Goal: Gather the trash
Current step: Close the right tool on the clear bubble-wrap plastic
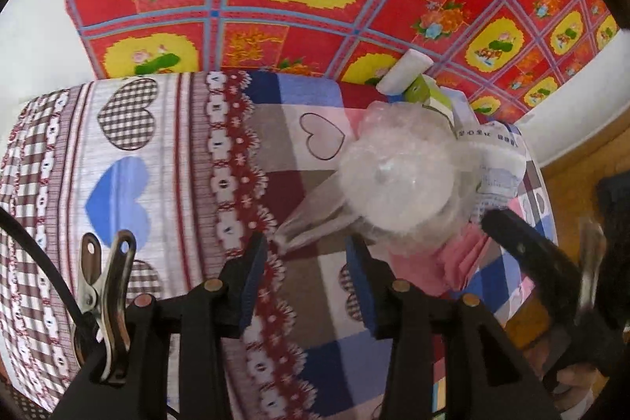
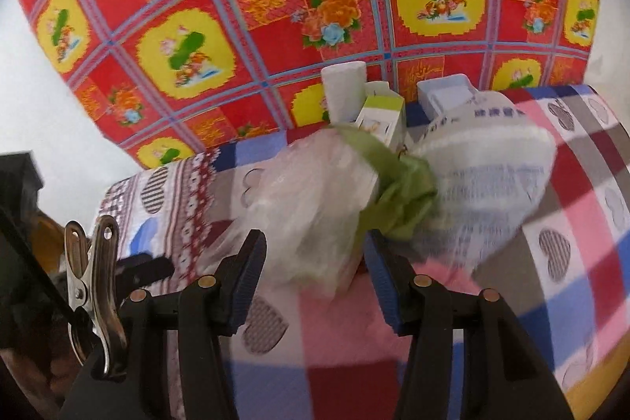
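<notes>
We hold both grippers over the patchwork cloth (image 1: pixel 165 160), angled down at the trash. The left gripper (image 1: pixel 307 254) is open and empty, just short of the clear plastic wad (image 1: pixel 397 176). The right gripper (image 2: pixel 315 254) is also open with nothing pinched; the clear bag (image 2: pixel 315 207) and green wrapper (image 2: pixel 397 191) lie just ahead of its jaws, probably so we can take the pile from two sides.

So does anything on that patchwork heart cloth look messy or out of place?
Yes. A crumpled clear plastic bag, a scrunched green wrapper and a printed white bag lie heaped together on the heart-patterned cloth, loose rather than set down tidily. Behind them a white roll stands by small cartons. Nothing looks spilled.
</notes>
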Motion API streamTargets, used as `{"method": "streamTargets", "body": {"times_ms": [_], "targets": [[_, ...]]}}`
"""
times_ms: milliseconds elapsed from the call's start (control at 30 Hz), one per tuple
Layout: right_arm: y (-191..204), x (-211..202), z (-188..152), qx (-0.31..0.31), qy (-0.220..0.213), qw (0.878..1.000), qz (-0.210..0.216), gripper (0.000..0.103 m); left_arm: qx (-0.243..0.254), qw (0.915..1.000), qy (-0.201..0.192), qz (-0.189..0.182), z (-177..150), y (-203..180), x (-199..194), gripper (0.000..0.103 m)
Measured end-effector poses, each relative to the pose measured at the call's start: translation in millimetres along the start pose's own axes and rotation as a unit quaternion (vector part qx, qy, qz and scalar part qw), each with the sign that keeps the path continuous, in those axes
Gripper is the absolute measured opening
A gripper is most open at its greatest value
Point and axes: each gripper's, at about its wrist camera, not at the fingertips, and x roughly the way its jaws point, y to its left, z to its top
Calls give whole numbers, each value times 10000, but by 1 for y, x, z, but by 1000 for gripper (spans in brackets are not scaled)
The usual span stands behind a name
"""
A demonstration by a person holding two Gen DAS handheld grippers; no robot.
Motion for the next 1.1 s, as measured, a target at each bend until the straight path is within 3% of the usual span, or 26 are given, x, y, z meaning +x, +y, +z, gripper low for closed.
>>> {"method": "streamTargets", "body": {"times_ms": [167, 333, 433, 633, 933, 1100], "targets": [[-7, 33, 14, -179, 346, 9992, 13, 52, -144, 9998, 38, 101, -6, -3, 1, 44], [2, 41, 11, -348, 472, 9981, 183, 18, -372, 9990, -46, 264, -14, 12, -6, 44], [13, 38, 5, -440, 523, 9968, 403, 8, -542, 9982, -70, 265, -18, 22, -10, 44], [35, 31, -17, -339, 757, 9929, 853, 7, -617, 9978, -108, 237, -28, 36, -17, 44], [71, 36, -66, -510, 1341, 9840, 1053, 9, -667, 9976, -58, 194, -39, 52, -19, 44], [78, 34, -81, -642, 1592, 9792, 1082, 30, -654, 9976, 47, 236, -44, 56, -14, 56]]}}
